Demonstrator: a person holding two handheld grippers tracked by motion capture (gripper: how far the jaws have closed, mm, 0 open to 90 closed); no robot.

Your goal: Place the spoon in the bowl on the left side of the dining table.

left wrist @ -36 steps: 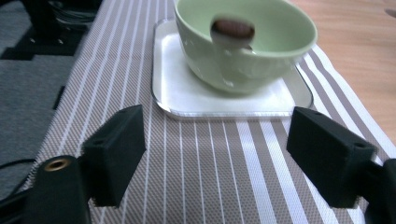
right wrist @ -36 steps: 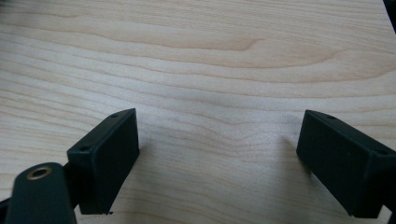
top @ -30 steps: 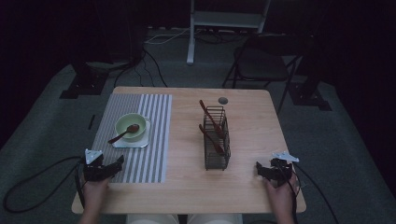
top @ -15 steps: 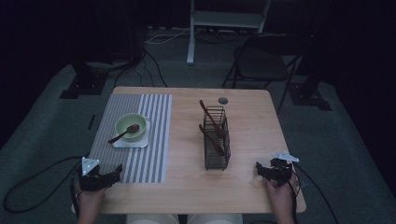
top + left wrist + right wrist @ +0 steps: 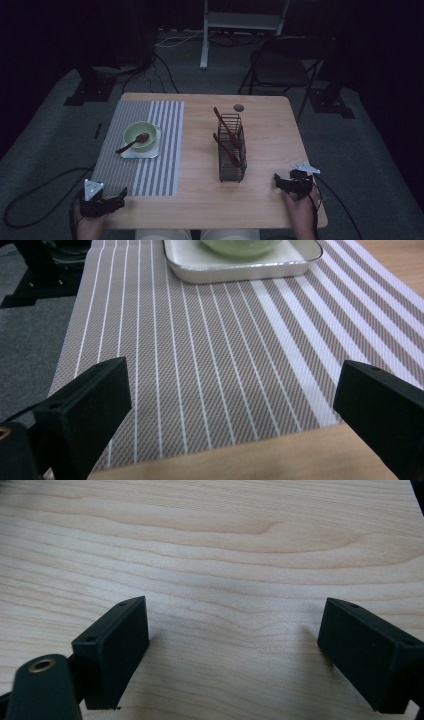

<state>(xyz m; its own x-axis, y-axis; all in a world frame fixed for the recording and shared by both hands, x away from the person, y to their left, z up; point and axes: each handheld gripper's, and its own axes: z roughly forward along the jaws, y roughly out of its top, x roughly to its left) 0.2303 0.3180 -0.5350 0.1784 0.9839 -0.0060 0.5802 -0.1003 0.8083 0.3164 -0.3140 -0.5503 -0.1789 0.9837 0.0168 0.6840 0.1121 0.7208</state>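
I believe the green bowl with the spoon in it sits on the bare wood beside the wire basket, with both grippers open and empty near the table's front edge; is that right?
Not quite: the green bowl sits on a small white tray on the striped placemat, apart from the wire basket, as the high view shows. The rest holds: left gripper and right gripper are open and empty.

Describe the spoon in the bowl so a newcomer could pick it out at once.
On the wooden table, find the striped placemat at its left. On it sits a pale green bowl on a white tray. The brown spoon leans alone over the bowl's rim, unlike the two standing in the wire caddy.
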